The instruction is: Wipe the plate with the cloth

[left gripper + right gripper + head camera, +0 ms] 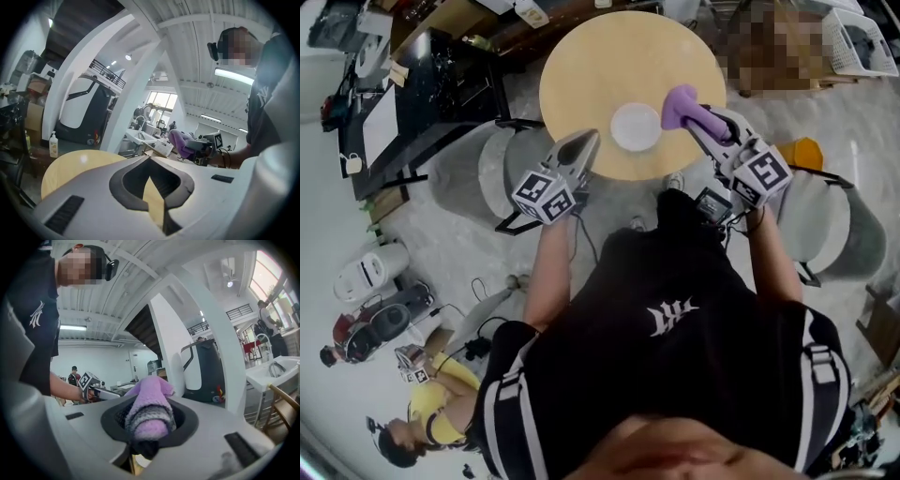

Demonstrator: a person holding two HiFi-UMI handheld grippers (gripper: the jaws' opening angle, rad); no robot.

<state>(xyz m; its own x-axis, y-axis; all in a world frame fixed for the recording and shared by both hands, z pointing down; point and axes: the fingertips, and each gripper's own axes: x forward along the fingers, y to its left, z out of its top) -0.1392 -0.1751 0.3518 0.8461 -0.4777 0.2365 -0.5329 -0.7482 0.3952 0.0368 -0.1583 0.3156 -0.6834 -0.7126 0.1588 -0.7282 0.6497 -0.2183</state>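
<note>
head view: the round table [581,66] bears the white plate [636,127]. the right gripper [698,120] pinches the purple cloth [679,103] just beside it, likely ready to wipe. the left gripper [587,142], jaws pressed together and empty, flanks the plate, perhaps to steady it.

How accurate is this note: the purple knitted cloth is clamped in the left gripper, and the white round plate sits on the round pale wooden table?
One thing is wrong: the purple knitted cloth is clamped in the right gripper, not the left, as the right gripper view shows. The white round plate does sit on the round pale wooden table.
</note>
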